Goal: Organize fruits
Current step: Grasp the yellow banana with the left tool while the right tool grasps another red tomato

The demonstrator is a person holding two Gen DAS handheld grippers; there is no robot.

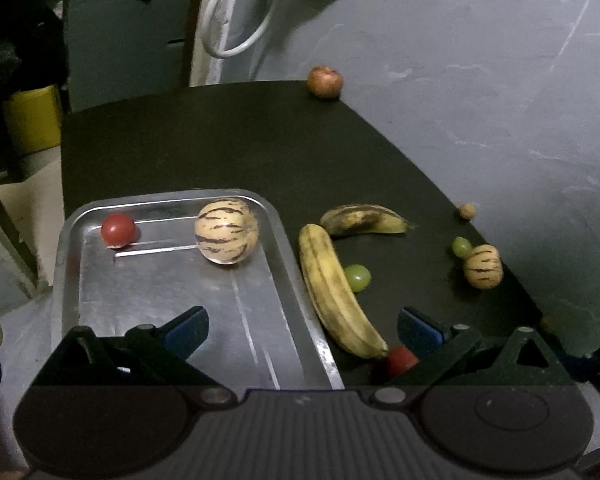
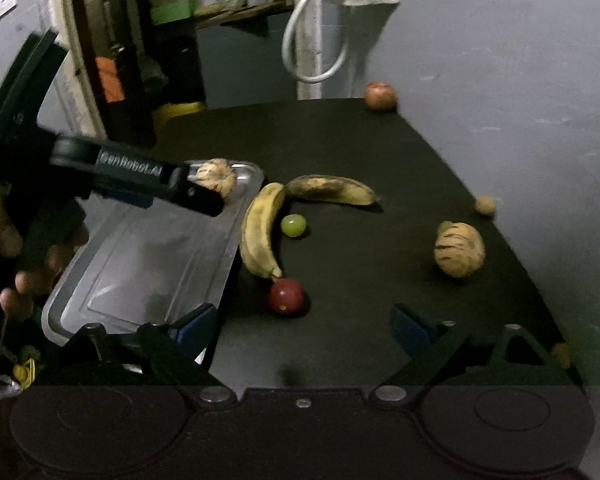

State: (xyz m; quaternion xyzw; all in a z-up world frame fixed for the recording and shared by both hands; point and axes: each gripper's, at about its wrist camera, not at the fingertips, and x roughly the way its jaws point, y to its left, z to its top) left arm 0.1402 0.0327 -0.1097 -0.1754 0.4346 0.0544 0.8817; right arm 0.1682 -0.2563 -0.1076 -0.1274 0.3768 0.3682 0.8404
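1. The metal tray sits at the left of the dark counter. It is stiff and slick, and already holds a striped melon and a red tomato.
2. The long yellow banana lies just beside the tray's right rim. It looks soft and ripe, so it is best taken across its middle with a light squeeze.
3. The spotted banana lies beyond it and looks softer still, so it probably bruises easily.
4. The second striped melon sits near the counter's right edge. Round and smooth, it would likely roll, so grip it across its widest part.
5. The brown fruit rests at the far corner.
6. The red fruit touches the yellow banana's tip and lies ahead of the right claw. It looks small, light and slippery.
7. A green grape lies beside the banana, and another is against the melon. Both are fragile.
8. Both claws stand apart and empty, the left claw over the tray's edge.
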